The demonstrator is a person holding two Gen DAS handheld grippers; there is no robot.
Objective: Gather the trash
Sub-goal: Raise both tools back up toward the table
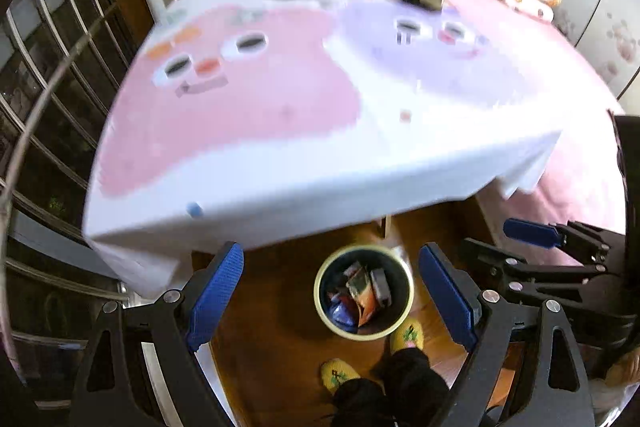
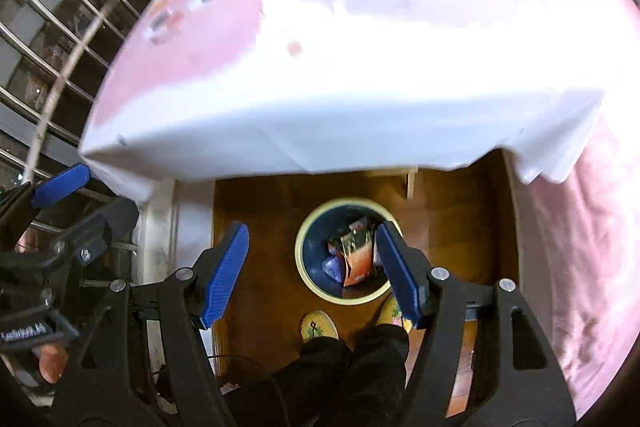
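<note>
Hovering above bin (image 1: pixel 363 291) of wrappers (image 1: pixel 362 297): both tools (image 1: pixel 330 293) (image 2: pixel 312 273) agape, empty; print illegible

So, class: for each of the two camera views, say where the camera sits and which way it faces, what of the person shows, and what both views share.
Left wrist: sits behind the left gripper, facing forward and down over the table edge at the bin; open blue fingers, the right gripper, slippers and dark trousers show.
Right wrist: sits behind the right gripper, facing likewise; the left gripper at far left, a fingertip, legs and slippers show.
Shared: the bin of wrappers, the cloth-covered table, the wooden floor, the window grille.
</note>
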